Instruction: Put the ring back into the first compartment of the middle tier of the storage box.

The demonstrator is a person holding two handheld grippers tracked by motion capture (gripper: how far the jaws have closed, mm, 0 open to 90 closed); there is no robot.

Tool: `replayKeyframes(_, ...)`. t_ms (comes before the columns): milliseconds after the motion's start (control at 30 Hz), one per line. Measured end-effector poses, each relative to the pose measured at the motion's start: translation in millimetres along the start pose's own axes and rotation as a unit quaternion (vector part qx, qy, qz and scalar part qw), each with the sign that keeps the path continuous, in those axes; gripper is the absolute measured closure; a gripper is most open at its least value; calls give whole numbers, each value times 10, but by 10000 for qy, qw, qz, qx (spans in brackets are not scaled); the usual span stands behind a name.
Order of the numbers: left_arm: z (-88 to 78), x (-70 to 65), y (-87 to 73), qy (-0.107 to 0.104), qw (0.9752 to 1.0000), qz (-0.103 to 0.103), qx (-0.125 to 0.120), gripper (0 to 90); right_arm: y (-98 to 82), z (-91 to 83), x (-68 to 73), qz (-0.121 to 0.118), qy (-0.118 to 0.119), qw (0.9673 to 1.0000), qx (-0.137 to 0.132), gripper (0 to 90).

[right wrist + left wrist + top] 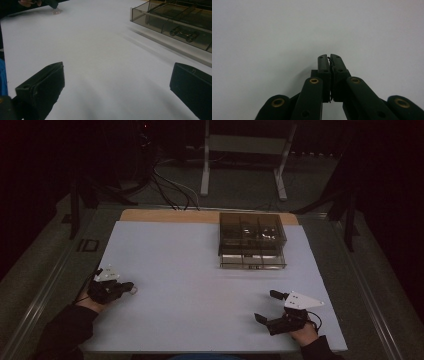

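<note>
The right gripper (pixel 267 306) rests at the near right of the white table (pixel 200 270), jaws wide and empty. At the near left, the left gripper (pixel 131 287) has its jaws pressed together, perhaps on something thin and small. A smoky plastic box (pixel 252 240) sits far right.

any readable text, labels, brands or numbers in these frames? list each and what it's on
None readable.
Compartment box: no label or print legible on its smoky clear walls; a dark patch on its front edge in the high view is too small and blurred to read.
Left gripper and right gripper: no brand or number legible.
White table sheet: blank.
</note>
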State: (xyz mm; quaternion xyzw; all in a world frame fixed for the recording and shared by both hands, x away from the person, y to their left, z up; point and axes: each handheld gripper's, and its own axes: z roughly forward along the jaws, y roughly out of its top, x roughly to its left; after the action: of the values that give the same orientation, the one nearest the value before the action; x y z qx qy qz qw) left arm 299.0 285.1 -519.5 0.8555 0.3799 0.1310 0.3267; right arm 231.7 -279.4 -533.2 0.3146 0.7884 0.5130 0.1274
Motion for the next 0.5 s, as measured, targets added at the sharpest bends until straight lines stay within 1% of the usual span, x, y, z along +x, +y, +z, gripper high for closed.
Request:
replayKeyframes(33, -7, -2, 15, 28, 10000, 16, -25, 900, 0, -1, -2, 5, -2, 10000, -3, 0)
replayKeyframes(167, -26, -3, 50, -24, 10000, 4, -49, 900, 0, -2, -1, -2, 2, 10000, -10, 0)
replayKeyframes(300, -41, -5, 87, -3, 10000, 35, -65, 900, 2, -3, -2, 0, -10, 10000, -17, 0)
replayKeyframes(500, -55, -16, 160, -43, 9999, 56, -154, 900, 3, -5, 1, -11, -31, 10000, -18, 0)
